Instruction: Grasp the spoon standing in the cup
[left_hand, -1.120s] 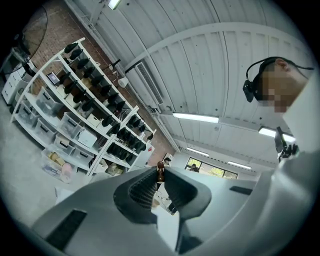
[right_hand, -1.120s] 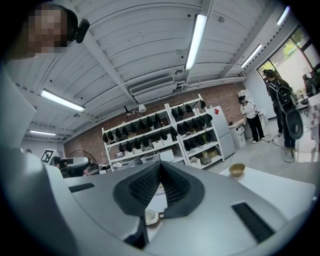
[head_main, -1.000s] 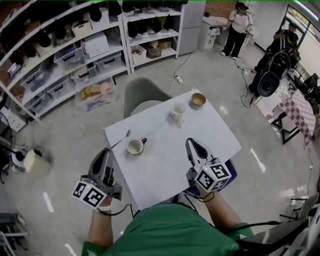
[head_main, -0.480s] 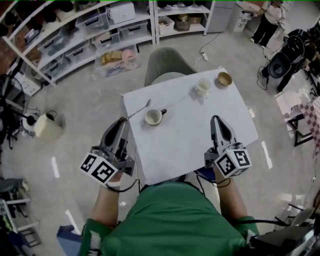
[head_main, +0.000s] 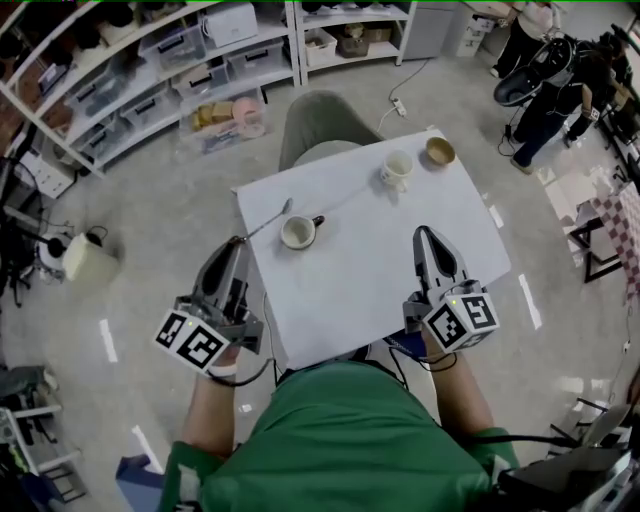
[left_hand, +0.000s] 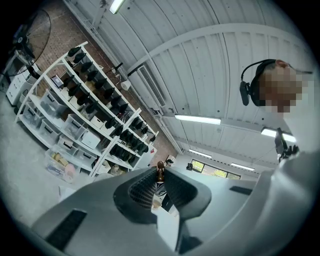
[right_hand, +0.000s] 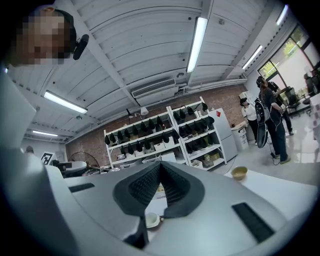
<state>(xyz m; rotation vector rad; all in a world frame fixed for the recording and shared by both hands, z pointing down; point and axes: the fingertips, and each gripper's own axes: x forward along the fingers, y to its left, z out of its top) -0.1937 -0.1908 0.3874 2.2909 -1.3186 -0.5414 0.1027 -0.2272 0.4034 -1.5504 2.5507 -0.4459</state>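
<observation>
The thin, shiny spoon (head_main: 268, 221) is out of the cup. It sticks out over the left side of the flat white table (head_main: 350, 300), just beside the round cream cup (head_main: 298, 232) with its little handle, and the left gripper (head_main: 237, 243) is squeezed tight on the end of the spoon's handle. The right gripper (head_main: 422, 232) is squeezed shut with nothing in it, over the near right part of the table. I count one spoon, two cups, with the second cup (head_main: 396, 170) far back, and one small brown bowl (head_main: 438, 151) beside it.
</observation>
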